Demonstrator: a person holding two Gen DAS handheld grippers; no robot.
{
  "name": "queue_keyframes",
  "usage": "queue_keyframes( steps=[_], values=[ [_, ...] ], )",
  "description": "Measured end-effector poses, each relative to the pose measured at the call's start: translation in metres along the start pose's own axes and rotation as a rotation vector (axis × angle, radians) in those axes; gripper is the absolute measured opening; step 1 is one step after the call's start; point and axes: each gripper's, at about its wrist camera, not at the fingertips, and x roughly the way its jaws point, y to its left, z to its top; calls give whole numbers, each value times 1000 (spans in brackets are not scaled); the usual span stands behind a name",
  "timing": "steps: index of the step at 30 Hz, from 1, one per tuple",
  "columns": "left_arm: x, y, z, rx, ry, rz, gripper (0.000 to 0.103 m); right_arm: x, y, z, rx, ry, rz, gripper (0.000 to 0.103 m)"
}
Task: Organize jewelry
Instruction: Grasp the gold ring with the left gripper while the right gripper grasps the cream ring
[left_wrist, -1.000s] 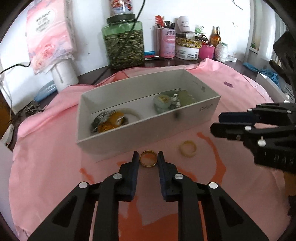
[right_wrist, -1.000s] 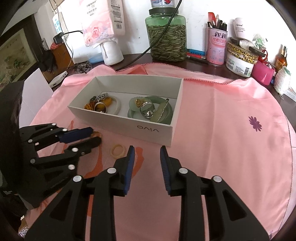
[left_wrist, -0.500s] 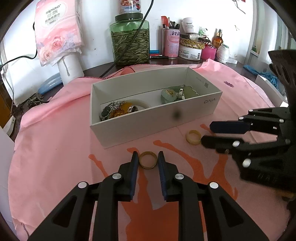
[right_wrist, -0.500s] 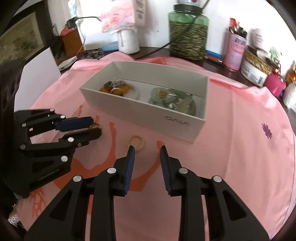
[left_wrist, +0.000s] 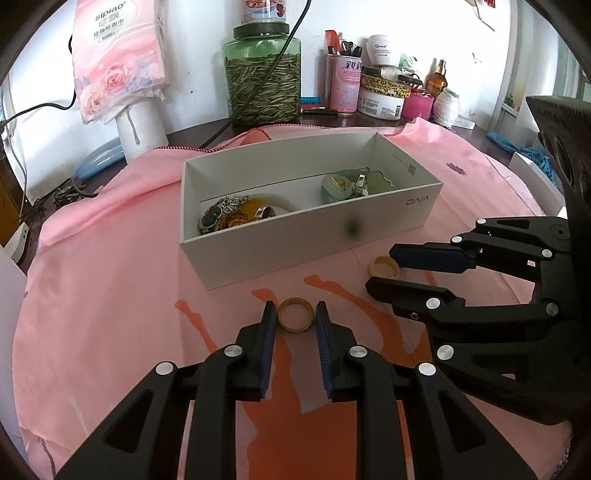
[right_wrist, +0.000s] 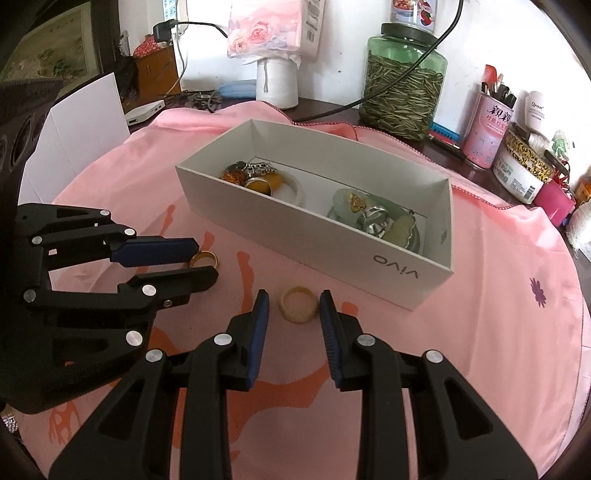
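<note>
A gold ring (left_wrist: 295, 315) sits between the blue pads of my left gripper (left_wrist: 295, 314), which is shut on it low over the pink cloth (left_wrist: 110, 295). The same ring (right_wrist: 204, 259) shows between those fingers in the right wrist view. A cream ring (right_wrist: 299, 304) lies on the cloth between the fingertips of my right gripper (right_wrist: 293, 306). Its jaws are closing around the ring, and a narrow gap still shows at the left pad. The cream ring (left_wrist: 384, 267) lies just in front of the white box (left_wrist: 388, 236), which holds several pieces of jewelry.
A green glass jar (left_wrist: 262, 85), a pink tin (left_wrist: 345, 86), tubs and bottles line the back of the table. A tissue pack (left_wrist: 114, 55) stands on a white roll at back left. A white card (right_wrist: 85, 122) stands by the cloth's left edge.
The right gripper has moved left up to the cream ring, which now lies between its fingertips, and its jaws have narrowed. The left gripper kept the gold ring between its pads.
</note>
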Motion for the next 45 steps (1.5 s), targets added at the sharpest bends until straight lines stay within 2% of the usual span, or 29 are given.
queue_keyframes(
  steps=[10,16,22,32,36,40,45],
  values=[
    [-1,-5,-1,16,2,-18,21,-6,-3,-5,-2,1,-34,22],
    [-1,-5,-1,21,2,-21,24,-7,-1,-7,-13,3,-42,22],
    [-1,-7,-2,30,-8,-12,20,-7,-1,-8,-14,-2,-44,22],
    [-15,1,1,-6,-56,-15,20,-22,-3,-6,-1,-48,-28,22],
    [-13,0,1,-1,-42,-11,20,-23,-1,-6,-6,-41,-21,22],
    [-2,-2,-1,9,2,-8,21,-10,4,-10,-27,7,-23,22],
    [-1,-4,-2,22,-6,5,20,-10,6,-10,-9,5,-10,22]
  ],
)
